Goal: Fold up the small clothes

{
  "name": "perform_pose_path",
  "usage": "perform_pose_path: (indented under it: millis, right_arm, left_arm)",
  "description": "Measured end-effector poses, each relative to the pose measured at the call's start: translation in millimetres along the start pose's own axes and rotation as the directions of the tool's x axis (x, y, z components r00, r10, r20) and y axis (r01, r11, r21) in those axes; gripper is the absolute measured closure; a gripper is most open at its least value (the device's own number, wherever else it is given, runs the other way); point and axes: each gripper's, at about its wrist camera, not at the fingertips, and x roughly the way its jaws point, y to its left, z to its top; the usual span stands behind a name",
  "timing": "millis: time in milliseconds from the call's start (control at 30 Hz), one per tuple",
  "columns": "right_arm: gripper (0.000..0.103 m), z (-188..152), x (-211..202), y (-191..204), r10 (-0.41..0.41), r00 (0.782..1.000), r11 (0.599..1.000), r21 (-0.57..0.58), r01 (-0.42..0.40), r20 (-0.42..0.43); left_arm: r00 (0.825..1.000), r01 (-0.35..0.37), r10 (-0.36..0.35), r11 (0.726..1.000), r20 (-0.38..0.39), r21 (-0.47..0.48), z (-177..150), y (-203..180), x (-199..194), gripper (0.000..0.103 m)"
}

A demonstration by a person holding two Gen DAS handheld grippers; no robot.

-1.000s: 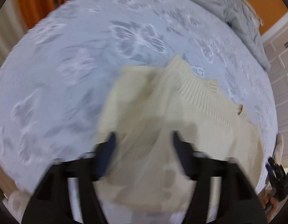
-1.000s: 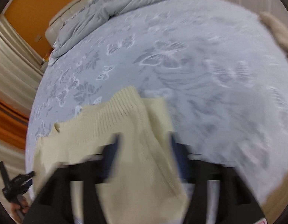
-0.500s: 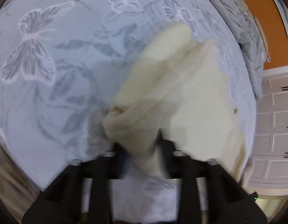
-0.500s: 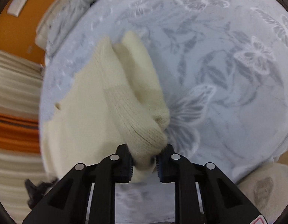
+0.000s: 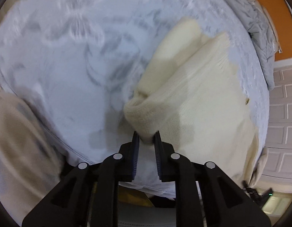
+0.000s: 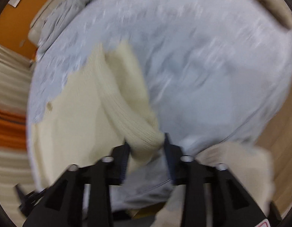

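Note:
A cream knit sweater lies on the pale blue butterfly-print bedspread. My left gripper is shut on a bunched fold of its near edge, near the bed's front edge. In the right wrist view the same sweater lies to the left. My right gripper has its jaws partly apart around a rolled fold of the knit. That view is blurred.
A crumpled grey duvet lies at the far side of the bed, also in the right wrist view. Orange wall and white panelled doors stand beyond. A beige cloth lies at the left, another at the right.
Both grippers closed onto the sweater's near edge and pulled back toward the bed's front edge. The right jaws have since spread wider around the fold.

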Motion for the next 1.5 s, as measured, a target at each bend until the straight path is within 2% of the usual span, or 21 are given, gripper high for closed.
perform_pose_path:
  millis: [33,67,100,167,200,267,367,433,467,533,600,633,733,867,933,1033,1067,1167,1367,1433,1500]
  right_arm:
    - [0.058,4,-15,4,-0.019,0.998,0.999,-0.03,0.021,0.068]
    - [0.059,7,-27,11,-0.008,0.993,0.997,-0.069,0.016,0.114]
    - [0.06,13,-35,22,0.029,0.99,0.992,-0.124,-0.012,0.141]
    - [0.069,21,-33,44,0.08,0.988,0.979,-0.199,-0.052,0.136]
    - [0.078,24,-25,61,0.104,0.988,0.965,-0.252,-0.072,0.118]
    - [0.088,26,-2,84,0.12,0.99,0.945,-0.314,-0.091,0.075]
    - [0.094,38,46,94,0.049,0.999,0.944,-0.326,-0.039,0.024]
    - [0.103,53,76,69,-0.061,0.998,0.963,-0.261,0.063,0.018]
    - [0.103,60,87,49,-0.051,0.999,0.98,-0.193,0.049,-0.006]
    - [0.103,66,86,27,0.031,0.999,0.996,-0.086,-0.034,-0.034]
    - [0.102,65,66,41,-0.013,1.0,0.995,-0.103,0.013,-0.005]
    - [0.102,63,56,52,-0.003,1.0,0.99,-0.139,0.004,0.01]
    - [0.102,44,32,115,0.099,0.995,0.95,-0.296,-0.097,-0.006]
    - [0.102,13,49,207,0.131,0.986,0.863,-0.478,-0.166,-0.106]
    - [0.102,1,70,242,0.102,0.984,0.829,-0.534,-0.164,-0.144]
    - [0.102,-13,121,271,-0.021,0.971,0.812,-0.571,-0.122,-0.239]
    - [0.103,-16,134,274,-0.046,0.969,0.812,-0.574,-0.105,-0.243]
    - [0.103,-16,140,274,-0.046,0.966,0.817,-0.566,-0.111,-0.256]
    - [0.103,-6,146,270,-0.038,0.95,0.828,-0.542,-0.143,-0.309]
    - [0.103,-10,146,274,-0.047,0.955,0.819,-0.558,-0.13,-0.292]
    - [0.103,-7,143,270,-0.046,0.959,0.812,-0.57,-0.126,-0.279]
  left_arm:
    - [0.999,-0.005,0.004,1.0,0.046,0.027,1,-6,-13,0.084]
    - [0.994,-0.013,0.005,0.997,0.112,0.074,1,-16,-32,0.074]
    - [0.987,-0.021,0.003,0.994,0.158,0.109,4,-26,-43,0.055]
    - [0.968,-0.041,-0.005,0.984,0.25,0.176,11,-50,-58,0.042]
    - [0.965,-0.04,-0.017,0.977,0.263,0.208,16,-63,-57,0.042]
    - [0.971,-0.028,-0.034,0.966,0.235,0.256,25,-86,-40,0.042]
    - [0.979,-0.115,0.057,0.947,0.194,0.299,39,-104,10,0.042]
    - [0.978,-0.173,0.127,0.937,0.165,0.302,41,-98,32,0.044]
    - [0.976,-0.192,0.152,0.934,0.153,0.301,42,-91,45,0.046]
    - [0.97,-0.219,0.172,0.926,0.173,0.308,37,-76,42,0.047]
    - [0.975,-0.191,0.145,0.934,0.167,0.302,38,-68,36,0.047]
    - [0.979,-0.167,0.123,0.943,0.165,0.287,40,-65,31,0.047]
    - [0.979,-0.121,0.08,0.969,0.189,0.217,42,-52,12,0.044]
    - [0.985,-0.099,0.078,0.986,0.152,0.134,48,-29,14,0.043]
    - [0.991,-0.072,0.059,0.992,0.117,0.106,49,-19,20,0.042]
    - [0.998,0.012,-0.013,1.0,0.06,0.027,47,1,30,0.029]
    - [0.999,0.031,-0.031,1.0,0.044,0.001,47,6,35,0.022]
    - [0.995,0.093,-0.091,0.995,0.037,-0.03,47,10,42,0.005]
    - [0.999,0.002,-0.003,1.0,0.04,0.011,50,-13,51,0.006]
    - [0.998,0.052,-0.052,0.999,0.044,-0.002,52,-16,48,0.021]
    - [0.998,0.053,-0.052,0.998,0.032,-0.032,54,-16,46,0.036]
